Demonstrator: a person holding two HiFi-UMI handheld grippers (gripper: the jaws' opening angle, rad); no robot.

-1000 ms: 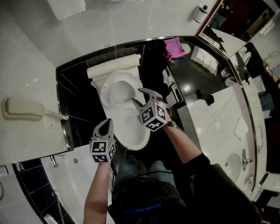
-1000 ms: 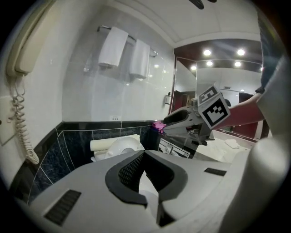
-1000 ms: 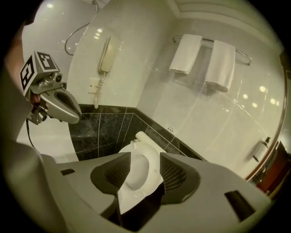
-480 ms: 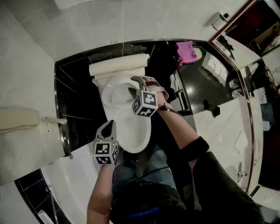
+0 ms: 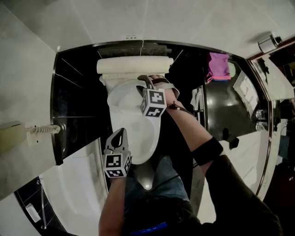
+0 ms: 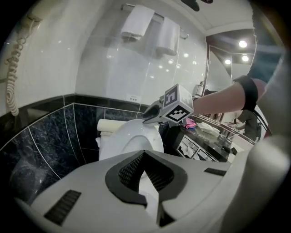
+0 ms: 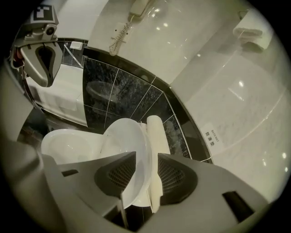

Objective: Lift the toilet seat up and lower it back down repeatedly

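Your left claw [image 5: 120,132] is closed and empty, near the front of the toilet bowl [image 5: 140,150]. Beyond it, the toilet seat [image 7: 131,143] stands raised before the cistern [image 5: 133,64]. Your right claw [image 5: 146,80] straddles its top edge. The jaws have just been closing and are now narrow. Firm pad contact is not confirmed.

A cream wall telephone [image 7: 141,6] with a coiled cord hangs above black marble tiles [image 7: 118,91]. A white bathtub [image 5: 73,184] lies beside them. A pink cloth [image 5: 218,66] sits at the dark worktop's [image 5: 226,110] far end. Folded white towels [image 6: 138,22] hang on a rail.
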